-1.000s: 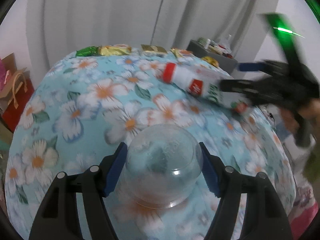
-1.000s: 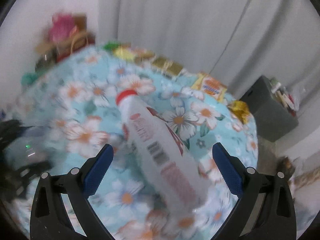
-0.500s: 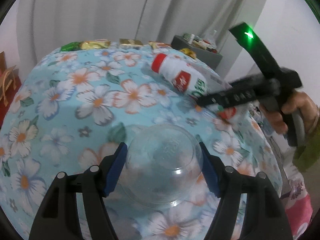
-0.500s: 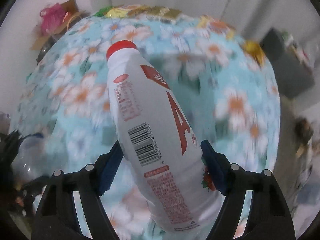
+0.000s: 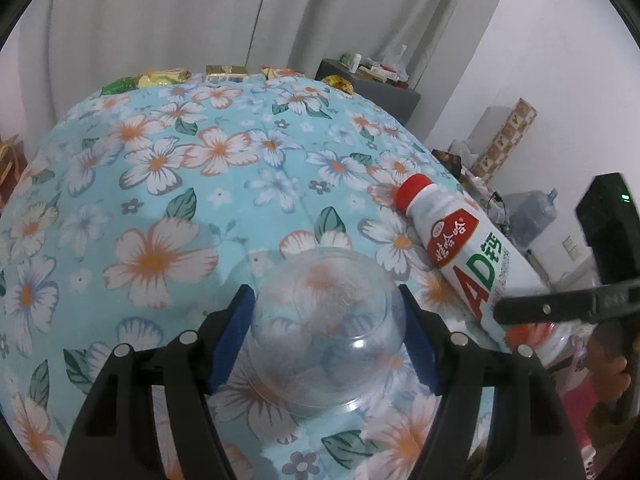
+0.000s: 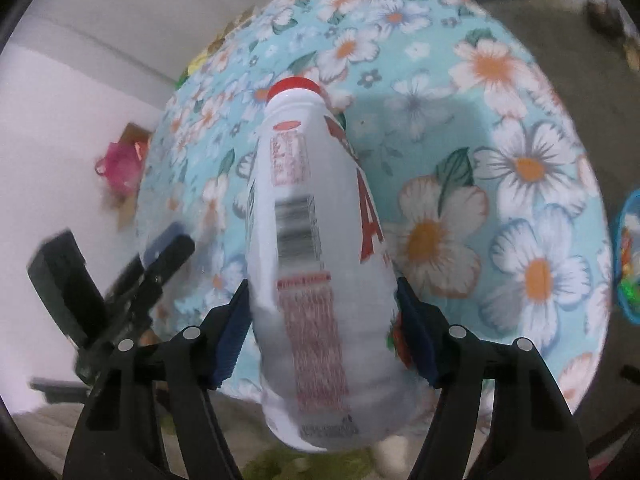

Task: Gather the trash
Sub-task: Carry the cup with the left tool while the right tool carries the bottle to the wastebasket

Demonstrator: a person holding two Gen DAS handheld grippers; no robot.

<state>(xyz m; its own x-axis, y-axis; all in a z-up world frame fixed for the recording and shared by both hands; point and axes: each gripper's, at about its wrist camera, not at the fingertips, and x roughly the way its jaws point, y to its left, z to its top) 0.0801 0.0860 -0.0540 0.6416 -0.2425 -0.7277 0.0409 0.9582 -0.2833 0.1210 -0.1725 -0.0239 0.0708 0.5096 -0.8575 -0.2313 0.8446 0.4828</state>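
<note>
My left gripper (image 5: 326, 332) is shut on a clear plastic cup (image 5: 326, 320), held over the flowered tablecloth (image 5: 180, 184). My right gripper (image 6: 322, 332) is shut on a white milk-drink bottle (image 6: 308, 248) with a red cap, lifted above the table's near right edge. The same bottle (image 5: 460, 248) shows at the right of the left wrist view, with the right gripper's finger (image 5: 560, 308) across its base. The left gripper also shows in the right wrist view (image 6: 160, 256), at the left. Several snack wrappers (image 5: 164, 78) lie along the table's far edge.
A dark side table (image 5: 368, 84) with small items stands behind the table at the right. Bags and a water jug (image 5: 536, 216) sit on the floor at the right. A pink bag (image 6: 120, 164) sits on the floor left of the table. A blue basket (image 6: 626, 256) with colourful contents is at the right edge.
My right gripper closed on the bottle, lifted it and carried it toward the table's near right edge. My left gripper kept hold of the clear cup and shifted a little.
</note>
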